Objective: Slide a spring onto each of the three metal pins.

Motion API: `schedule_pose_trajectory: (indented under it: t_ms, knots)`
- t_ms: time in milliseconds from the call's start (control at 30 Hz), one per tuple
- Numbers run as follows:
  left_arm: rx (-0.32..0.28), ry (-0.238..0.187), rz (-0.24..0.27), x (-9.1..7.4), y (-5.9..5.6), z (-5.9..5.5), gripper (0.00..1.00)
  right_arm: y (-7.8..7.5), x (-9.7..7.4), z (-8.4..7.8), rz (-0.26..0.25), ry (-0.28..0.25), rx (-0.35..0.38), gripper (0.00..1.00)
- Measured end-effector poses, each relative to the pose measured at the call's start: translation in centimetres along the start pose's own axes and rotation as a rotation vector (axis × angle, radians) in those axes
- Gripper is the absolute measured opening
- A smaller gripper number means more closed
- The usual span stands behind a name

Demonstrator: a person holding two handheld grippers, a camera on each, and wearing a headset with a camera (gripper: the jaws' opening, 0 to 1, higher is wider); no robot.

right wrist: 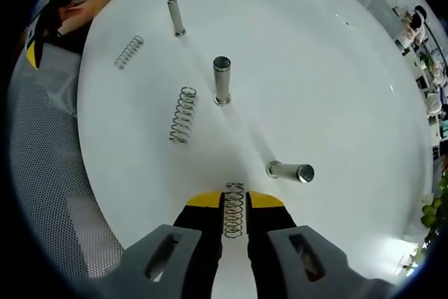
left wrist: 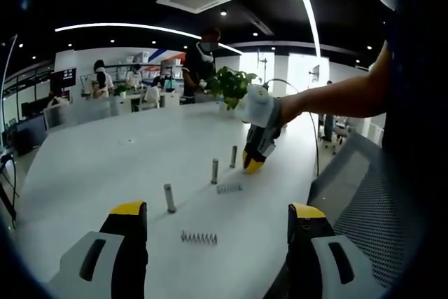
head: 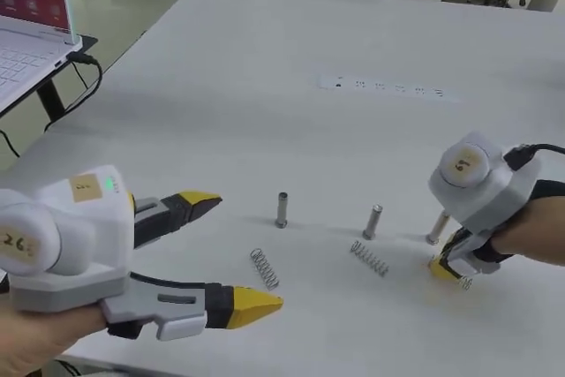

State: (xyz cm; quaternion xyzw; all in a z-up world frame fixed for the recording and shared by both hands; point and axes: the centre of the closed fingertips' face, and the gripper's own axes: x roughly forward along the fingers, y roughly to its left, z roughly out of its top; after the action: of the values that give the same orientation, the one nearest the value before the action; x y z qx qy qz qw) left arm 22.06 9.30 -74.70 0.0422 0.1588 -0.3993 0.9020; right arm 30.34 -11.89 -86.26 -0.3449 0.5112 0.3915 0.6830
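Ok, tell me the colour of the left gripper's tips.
The left gripper has yellow tips; clearest in the head view.

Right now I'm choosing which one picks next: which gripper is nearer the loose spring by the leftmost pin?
Left. The left gripper is open right by that spring; the right gripper is over by the far pin, shut on another spring.

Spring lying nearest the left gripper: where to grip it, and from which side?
Probably the spring near one end, across the coils, coming down from above: it lies flat on the table, leaving the far end free for the pin.
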Motion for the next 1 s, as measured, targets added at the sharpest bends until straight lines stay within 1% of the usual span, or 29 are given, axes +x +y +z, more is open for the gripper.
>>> schedule_pose_trajectory:
  t_ms: [100, 233, 367, 500, 567, 733, 900, 967, 1000]
  knots:
    - [-0.002, -0.003, 0.004, 0.0, 0.1, 0.1, 0.79, 0.2, 0.0, -0.1, 0.011, 0.006, 0.003, 0.08]
    - [-0.003, -0.004, 0.006, 0.0, 0.1, 0.1, 0.79, 0.0, 0.0, -0.1, 0.016, 0.007, 0.012, 0.08]
    - [0.0, -0.002, 0.006, 0.0, 0.1, 0.1, 0.79, 0.2, -0.1, -0.1, 0.01, -0.006, 0.017, 0.08]
    - [0.002, 0.001, 0.002, 0.0, 0.1, 0.1, 0.78, 0.6, -1.0, 0.2, 0.009, -0.052, 0.039, 0.08]
    - [0.004, 0.004, -0.001, 0.1, 0.0, 0.0, 0.78, 0.8, -1.5, 0.3, 0.005, -0.067, 0.047, 0.08]
    - [0.008, 0.009, -0.01, 0.1, -0.2, 0.0, 0.78, 1.3, -2.9, 0.8, -0.003, -0.137, 0.078, 0.08]
    - [0.013, 0.013, -0.015, 0.1, -0.3, -0.1, 0.78, 1.5, -3.8, 1.1, -0.007, -0.185, 0.104, 0.08]
    - [0.015, 0.013, -0.016, 0.1, -0.4, -0.1, 0.78, 1.6, -4.3, 1.6, -0.01, -0.232, 0.124, 0.08]
    - [0.016, 0.013, -0.017, 0.1, -0.4, 0.0, 0.78, 1.6, -4.4, 1.7, -0.01, -0.243, 0.134, 0.08]
